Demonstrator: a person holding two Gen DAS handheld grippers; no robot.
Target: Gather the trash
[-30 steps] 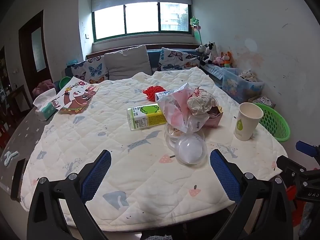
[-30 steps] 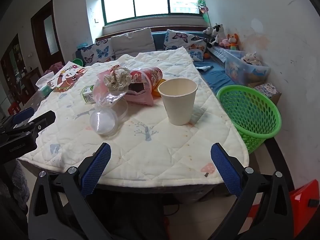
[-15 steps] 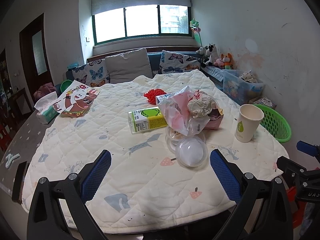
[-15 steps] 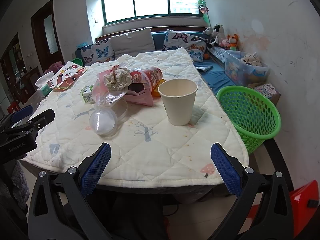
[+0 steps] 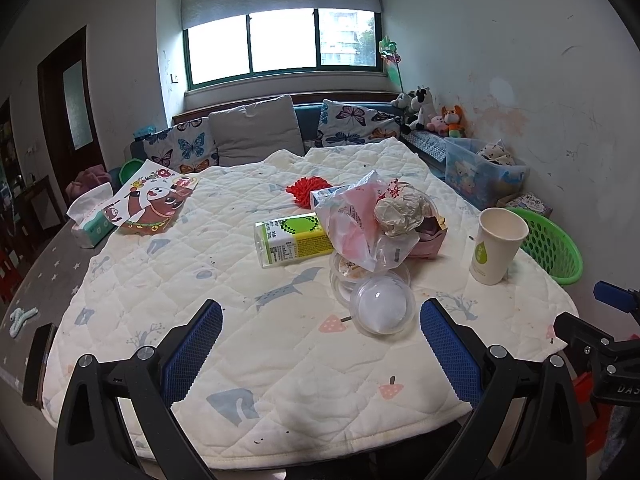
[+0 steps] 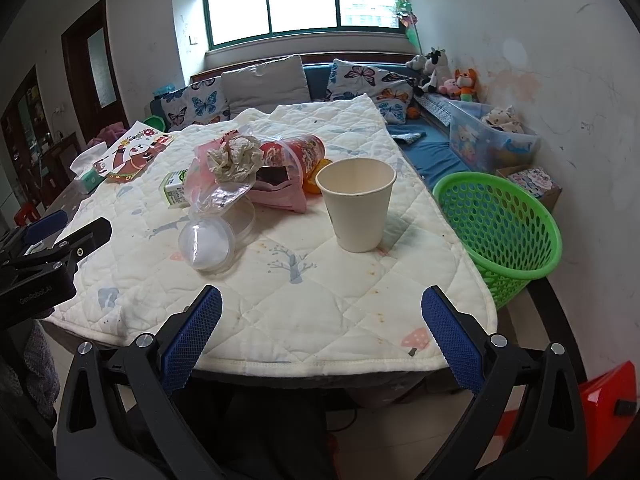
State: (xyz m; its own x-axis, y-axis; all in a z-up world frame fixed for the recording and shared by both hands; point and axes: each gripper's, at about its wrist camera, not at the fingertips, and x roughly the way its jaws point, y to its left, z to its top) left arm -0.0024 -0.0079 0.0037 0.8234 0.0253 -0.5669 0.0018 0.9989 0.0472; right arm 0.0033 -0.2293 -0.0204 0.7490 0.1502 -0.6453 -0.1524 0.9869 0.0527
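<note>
Left wrist view: left gripper point(image 5: 320, 340) spread wide, nothing btwn the blue pads, hovering over the near edge of the table w/ white quilted cover point(image 5: 168, 280). Landmark = paper cup point(image 5: 498, 246), upright near the cover's right edge. Left of the cup: trash heap — crumpled paper ball point(image 5: 400, 214) on a pink plastic bag point(image 5: 356, 220), pink box point(image 5: 430, 242) under it, green-yellow drink carton point(image 5: 294, 238) lying on its side further left. Clear dome lid point(image 5: 382, 306) and clear round tub point(image 5: 348, 276) sit in front-left of the cup, the lid closest to the pads, just ahead and right of centre; nothing blocks the way. Red pompom-like thing point(image 5: 308, 190) behind the heap. Far left of the cup: cartoon picture sheet point(image 5: 154, 200), tissue pack point(image 5: 90, 220). Green basket point(image 5: 550, 244) right behind the cup, off the table edge. Other gripper's frame shows at right edge. Room: window, butterfly cushions, plush toys along the wall.

Right wrist view: right gripper point(image 6: 322, 336) also wide apart, empty, at the near table edge. Paper cup point(image 6: 358, 204) straight ahead, well apart from the pads, clear path. Left of cup: paper ball point(image 6: 238, 158), pink bag point(image 6: 208, 184), red snack tube point(image 6: 298, 152) on its side, dome lid point(image 6: 208, 242) front-left. Green basket point(image 6: 500, 228) right of cup, on the floor beside the table.
</note>
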